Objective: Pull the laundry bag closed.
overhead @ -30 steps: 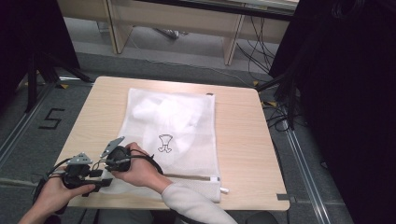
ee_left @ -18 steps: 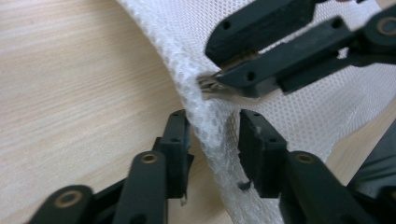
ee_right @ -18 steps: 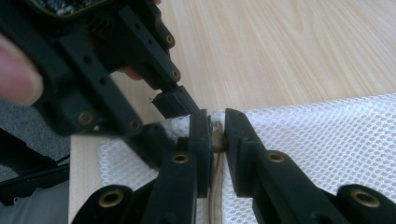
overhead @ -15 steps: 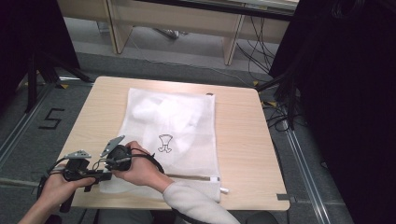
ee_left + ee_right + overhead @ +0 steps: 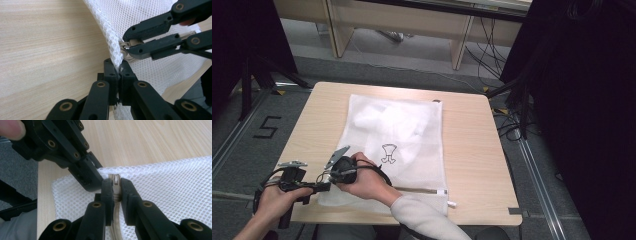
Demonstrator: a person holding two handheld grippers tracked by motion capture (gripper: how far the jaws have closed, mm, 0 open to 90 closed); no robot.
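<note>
Table (image 5: 472,150): light wood, square, with the bag lying flat across its middle and reaching my near edge.
Bag (image 5: 407,135): white mesh with a small black drawing (image 5: 388,153) printed on it. A paler bundle (image 5: 384,117) sits inside toward the far end; I cannot tell what it is through the mesh.
Zip (image 5: 422,189): runs along the bag's near edge; its tape shows between my right jaws in the right gripper view.
Slider (image 5: 115,180): a small metal piece at the bag's near left corner, where the zip ends.
Left gripper (image 5: 118,75): my jaws are closed on the mesh edge of the bag at that corner, with the netting rising out between the tips. In the high view it sits at the table's near left edge (image 5: 319,187).
Right gripper (image 5: 115,185): my jaws are pinched on the slider, with its metal tip poking up between them. In the high view it is just beside my left gripper (image 5: 329,177).
Spacing: the two pairs of tips are almost touching at the corner.
Hands: my left hand (image 5: 274,197) is off the table's near left corner; my right hand (image 5: 367,180) rests over the bag.
</note>
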